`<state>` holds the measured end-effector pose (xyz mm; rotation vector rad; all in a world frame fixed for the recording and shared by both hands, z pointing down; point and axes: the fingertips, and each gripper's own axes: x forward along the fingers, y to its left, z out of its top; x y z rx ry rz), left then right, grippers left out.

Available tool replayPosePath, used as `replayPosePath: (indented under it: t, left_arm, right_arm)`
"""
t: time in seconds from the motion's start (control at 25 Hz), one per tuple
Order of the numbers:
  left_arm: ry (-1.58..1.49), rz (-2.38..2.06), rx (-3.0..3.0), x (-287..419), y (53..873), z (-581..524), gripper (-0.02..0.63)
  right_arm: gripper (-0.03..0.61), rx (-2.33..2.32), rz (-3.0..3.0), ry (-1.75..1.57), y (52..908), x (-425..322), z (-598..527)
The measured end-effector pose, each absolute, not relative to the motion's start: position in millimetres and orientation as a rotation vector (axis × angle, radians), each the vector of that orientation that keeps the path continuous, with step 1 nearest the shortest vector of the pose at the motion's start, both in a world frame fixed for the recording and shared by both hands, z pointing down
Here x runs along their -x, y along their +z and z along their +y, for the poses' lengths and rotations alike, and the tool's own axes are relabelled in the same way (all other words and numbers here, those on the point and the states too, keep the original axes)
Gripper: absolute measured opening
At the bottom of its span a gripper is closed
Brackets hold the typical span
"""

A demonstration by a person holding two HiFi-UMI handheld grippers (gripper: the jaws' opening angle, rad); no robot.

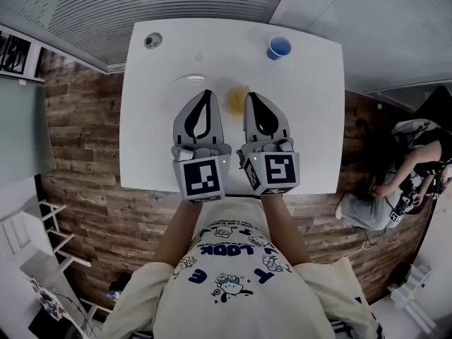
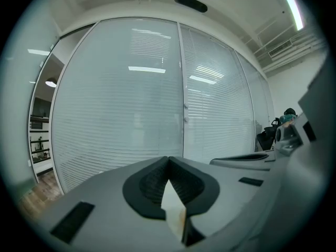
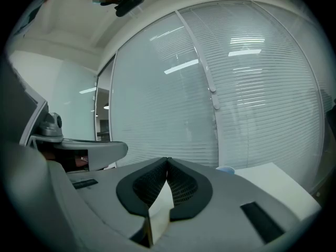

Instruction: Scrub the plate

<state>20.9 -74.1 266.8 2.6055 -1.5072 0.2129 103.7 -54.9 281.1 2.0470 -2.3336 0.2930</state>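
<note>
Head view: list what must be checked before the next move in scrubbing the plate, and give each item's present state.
1. Clear round glass plate lies on the white table: ok.
2. Yellow sponge lies on the table, just right of the plate: ok.
3. Left gripper ready to take hold: not ok, its jaws are together with nothing between them.
4. Right gripper ready to take the sponge: not ok, its jaws are together and empty.
5. Blue plastic cup stands apart from the plate, near the far edge: ok.
6. Where the plate is dirty: cannot tell.
</note>
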Motion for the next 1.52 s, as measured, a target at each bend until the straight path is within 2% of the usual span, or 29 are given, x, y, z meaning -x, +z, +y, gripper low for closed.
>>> replayPosePath:
  t: [1.52]
  left_arm:
    - [0.195, -1.519, -2.613, -14, 271, -73, 0.023]
  right_arm:
    - [-0.01, -2.097, -2.269, 0.231, 279, -116, -45]
